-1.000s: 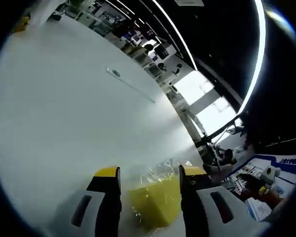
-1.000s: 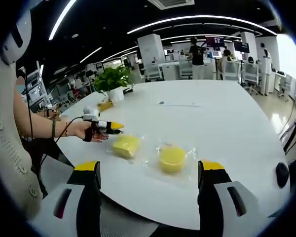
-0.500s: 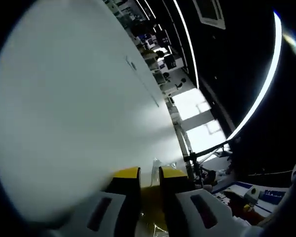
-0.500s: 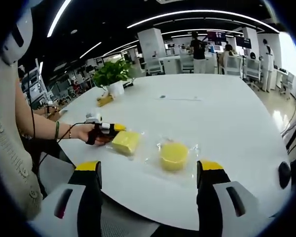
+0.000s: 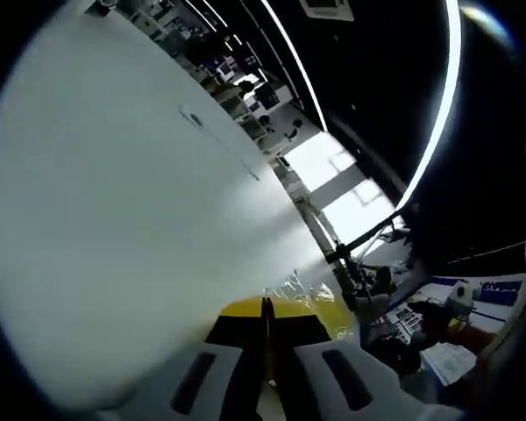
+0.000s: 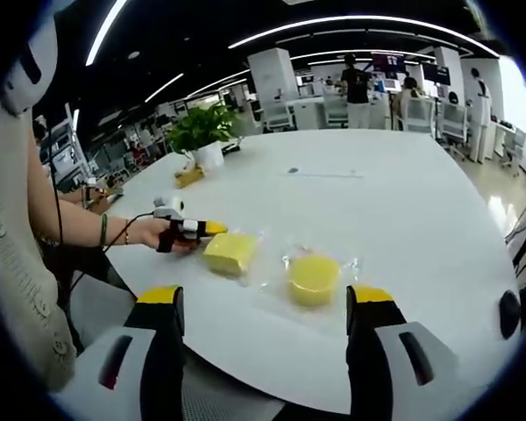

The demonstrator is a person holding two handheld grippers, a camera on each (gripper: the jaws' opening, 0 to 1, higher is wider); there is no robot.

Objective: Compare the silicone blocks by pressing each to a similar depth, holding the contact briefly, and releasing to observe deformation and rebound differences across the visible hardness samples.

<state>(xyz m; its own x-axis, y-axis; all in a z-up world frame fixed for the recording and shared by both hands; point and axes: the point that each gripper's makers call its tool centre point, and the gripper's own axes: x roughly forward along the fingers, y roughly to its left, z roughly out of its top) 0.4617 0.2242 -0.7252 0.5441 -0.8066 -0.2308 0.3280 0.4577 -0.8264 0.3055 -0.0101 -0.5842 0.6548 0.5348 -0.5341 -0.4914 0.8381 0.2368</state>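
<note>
A square yellow silicone block [image 6: 230,253] and a round one [image 6: 313,277] lie in clear wrap on the white table [image 6: 386,202]. My left gripper [image 6: 203,230], held in a person's hand [image 6: 145,232], touches the square block's left edge with its yellow tip. In the left gripper view its jaws stand shut together [image 5: 265,317], with the yellow block [image 5: 331,317] and crinkled wrap just beyond the tips. My right gripper [image 6: 265,298] hangs open above the table's near edge, a short way in front of both blocks, with nothing between its jaws.
A potted plant [image 6: 200,136] and a yellow object [image 6: 188,178] stand at the table's far left. A small flat item [image 6: 291,170] lies mid-table. Desks, chairs and standing people [image 6: 361,83] fill the room behind. The table drops off on the right.
The left jaws went from wide around the square block to fully shut, the block now beyond the tips. The block lifted slightly and settled flat. The right gripper barely moved.
</note>
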